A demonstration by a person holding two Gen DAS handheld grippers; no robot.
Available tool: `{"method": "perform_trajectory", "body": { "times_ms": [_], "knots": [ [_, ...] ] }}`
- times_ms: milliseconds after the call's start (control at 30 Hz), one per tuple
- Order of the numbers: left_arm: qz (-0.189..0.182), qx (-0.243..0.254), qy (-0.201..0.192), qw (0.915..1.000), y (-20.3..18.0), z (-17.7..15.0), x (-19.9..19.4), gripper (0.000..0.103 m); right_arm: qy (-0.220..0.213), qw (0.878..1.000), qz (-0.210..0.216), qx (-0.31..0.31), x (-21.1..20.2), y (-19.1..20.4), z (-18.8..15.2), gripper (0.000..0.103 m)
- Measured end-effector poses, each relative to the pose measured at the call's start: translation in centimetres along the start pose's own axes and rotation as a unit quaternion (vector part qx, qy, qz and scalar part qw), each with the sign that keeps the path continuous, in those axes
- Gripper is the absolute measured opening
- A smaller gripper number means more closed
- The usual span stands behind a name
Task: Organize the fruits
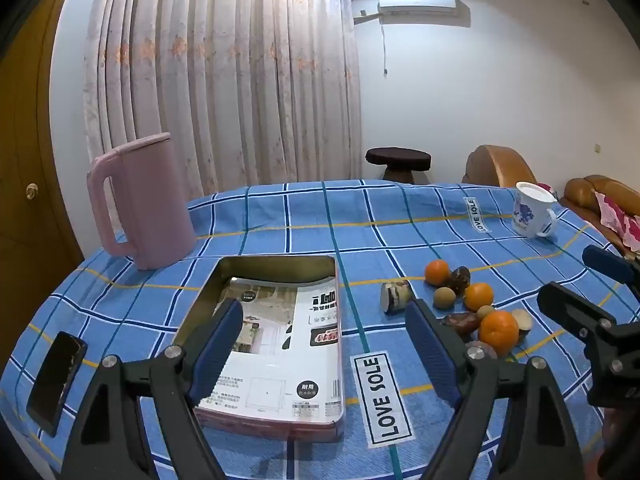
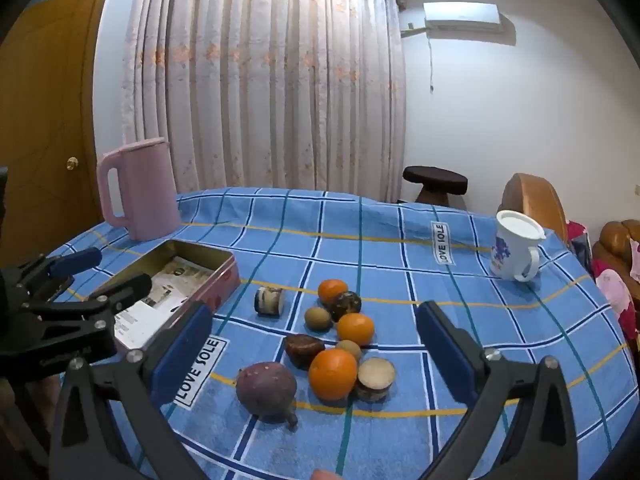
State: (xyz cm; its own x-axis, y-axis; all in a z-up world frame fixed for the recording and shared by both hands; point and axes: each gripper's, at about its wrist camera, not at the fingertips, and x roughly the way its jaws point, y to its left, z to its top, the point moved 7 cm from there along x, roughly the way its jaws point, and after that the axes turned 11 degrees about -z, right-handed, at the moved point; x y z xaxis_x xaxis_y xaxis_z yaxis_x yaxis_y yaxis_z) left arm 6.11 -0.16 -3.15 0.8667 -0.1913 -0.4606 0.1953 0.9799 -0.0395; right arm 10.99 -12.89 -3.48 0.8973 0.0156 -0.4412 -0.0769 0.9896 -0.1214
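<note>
Above the blue checked tablecloth (image 1: 400,208), the left gripper (image 1: 328,344) hangs with its blue-padded jaws spread wide and nothing between them, its left finger over the open metal tin (image 1: 276,264) and its right finger just beside the fruit. That tin lies flat on the cloth with a printed paper sheet (image 1: 280,344) lining its floor and no fruit in it. To the right, the right gripper (image 2: 316,344) is likewise wide open and grips nothing, its fingers framing the fruit pile from above without touching it. Nearest its fingertips lies a purple sweet potato (image 2: 266,390), and just right of that a large orange (image 2: 333,374) touching a cut, pale-faced round piece (image 2: 375,378). Behind them sit a dark brown fruit (image 2: 304,349), a small tan round fruit (image 2: 349,348), a second orange (image 2: 355,328), another tan round fruit (image 2: 318,318), a dark wrinkled fruit (image 2: 346,304) and a third orange (image 2: 332,290), all clustered close together. A small cut cylinder piece (image 2: 270,300) lies apart, between the pile and the tin. Farther back, a pink kettle (image 1: 140,204) stands upright behind the tin, and a white mug with a blue print (image 2: 514,250) stands near the far right edge. A dark phone (image 1: 56,380) lies on the cloth left of the tin.
</note>
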Motion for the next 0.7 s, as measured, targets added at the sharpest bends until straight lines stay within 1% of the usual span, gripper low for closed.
{"method": "perform_trajectory", "body": {
  "times_ms": [67,133,267,300,333,500,533,700],
  "knots": [
    [0.001,0.002,-0.002,1.0,-0.3,-0.3,0.2,0.084,-0.003,1.0,0.0,-0.003,-0.1,-0.1,0.0,0.103],
    [-0.004,-0.011,0.001,0.9999,0.0,-0.4,0.2,0.084,-0.004,1.0,0.0,-0.007,-0.2,-0.1,0.0,0.103],
    [-0.006,-0.012,0.0,0.9999,0.1,-0.5,0.4,0.084,-0.006,1.0,0.0,-0.012,-0.4,-0.2,0.0,0.103],
    [-0.005,-0.01,0.001,0.9999,0.0,-0.4,0.4,0.084,-0.001,1.0,-0.002,0.005,0.0,-1.1,-0.3,0.103],
    [-0.005,-0.01,0.001,0.9999,0.0,-0.3,0.3,0.084,0.002,1.0,0.0,0.007,0.1,-1.3,-0.3,0.103],
    [-0.004,-0.009,0.003,0.9999,0.1,-0.5,0.4,0.084,0.003,1.0,0.003,0.005,-0.9,-0.8,-0.4,0.103],
    [-0.004,-0.01,0.004,0.9999,0.1,-0.5,0.4,0.084,0.005,1.0,0.001,0.009,-0.3,-0.4,-0.1,0.103],
    [-0.003,-0.011,0.006,0.9999,0.0,-0.8,0.4,0.084,0.005,1.0,0.0,0.009,-0.2,-0.4,-0.3,0.103]
  ]
}}
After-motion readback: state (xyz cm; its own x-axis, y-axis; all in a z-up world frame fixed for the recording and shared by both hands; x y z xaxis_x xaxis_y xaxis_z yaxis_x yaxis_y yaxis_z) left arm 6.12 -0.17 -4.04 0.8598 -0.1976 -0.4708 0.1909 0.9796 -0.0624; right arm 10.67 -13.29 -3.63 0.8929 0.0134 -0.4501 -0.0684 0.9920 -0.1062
